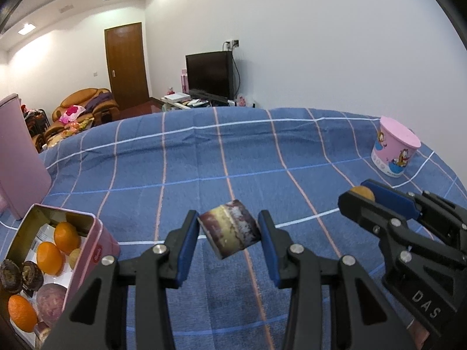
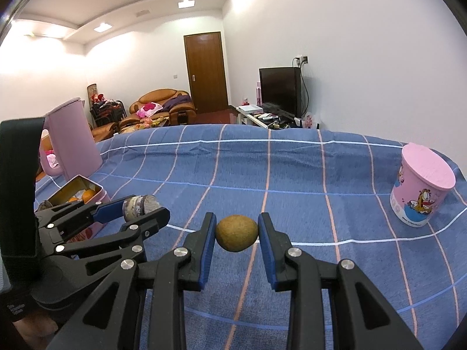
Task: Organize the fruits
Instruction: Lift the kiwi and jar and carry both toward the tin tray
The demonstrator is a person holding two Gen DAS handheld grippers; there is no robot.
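**Holding one piece in each hand-held gripper above the checked cloth**

Holding a short, drum-shaped piece with purple-brown skin and a pale yellow band [image 1: 230, 227], the left hand-held gripper [image 1: 230, 234] has its blue pads pressed against the piece's two sides, the jaws partly closed around it. The piece hangs tilted above the blue checked cloth with white and pink lines [image 1: 204, 151] that covers the desk. In the right wrist view the same gripper [image 2: 140, 208] shows at the left, with the piece [image 2: 140, 204] between its fingers.

The right hand-held gripper [image 2: 237, 232] is closed on a small, round, brownish-green fruit with a rough skin [image 2: 237, 232], one blue pad touching each side. This fruit is also clear of the cloth. From the left wrist view the right gripper [image 1: 362, 194] comes in from the right edge, and only a tan sliver of the fruit [image 1: 362, 193] shows past its fingers.

An open pink rectangular tin [image 1: 87, 250] stands on the cloth at the lower left, just beside the left gripper. Inside it lie several oranges [image 1: 49, 258], two dark brown wrinkled fruits [image 1: 11, 275], a round purple fruit [image 1: 51, 299] and a small yellowish one [image 1: 75, 256].

A tall pink jug with a handle [image 2: 74, 145] stands behind the tin at the left. A pink cartoon-printed tub with a pink lid [image 2: 420, 186] stands well apart at the far right of the cloth.
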